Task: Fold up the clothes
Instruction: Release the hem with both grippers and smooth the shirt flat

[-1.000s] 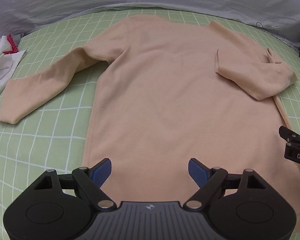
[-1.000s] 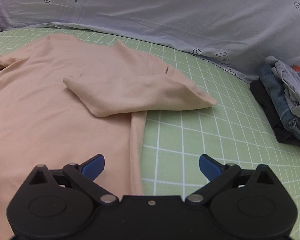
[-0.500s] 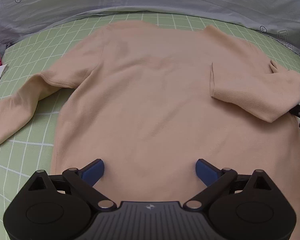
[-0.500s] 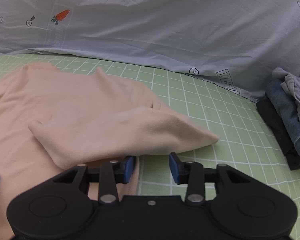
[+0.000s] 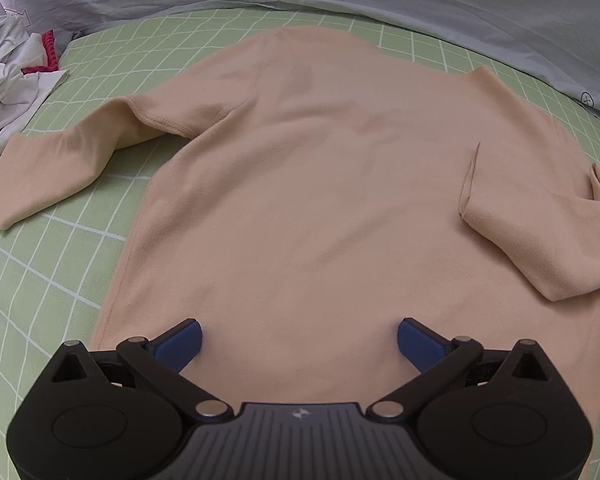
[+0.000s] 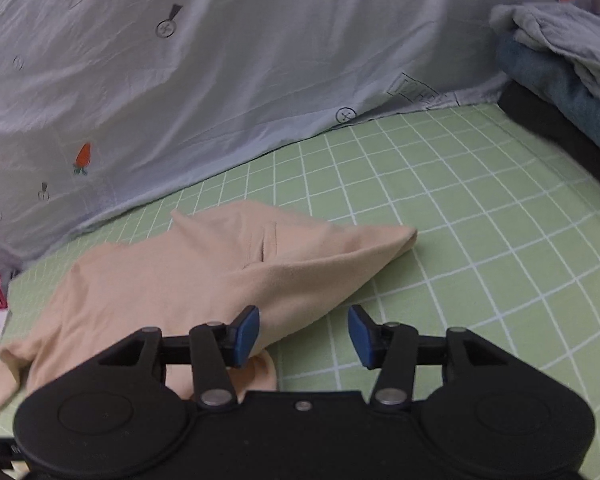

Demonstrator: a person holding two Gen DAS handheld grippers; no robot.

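A peach long-sleeved shirt lies flat on the green checked sheet. Its left sleeve stretches out to the left. Its right sleeve is folded over the body. My left gripper hovers over the shirt's lower part; its jaws are opening wide, with only flat cloth below. In the right wrist view my right gripper is low at the folded sleeve. Its jaws are opening, half apart. The sleeve's edge runs by the left pad, and neither pad presses on it.
A stack of folded dark, blue and grey clothes sits at the right. Crumpled white garments with red trim lie at the far left. A pale bedcover with carrot prints rises along the back.
My right gripper moved in on the folded sleeve and rolled, narrowing its jaws then spreading them again. My left gripper's jaws widened and its view shifted; the right gripper left that view.
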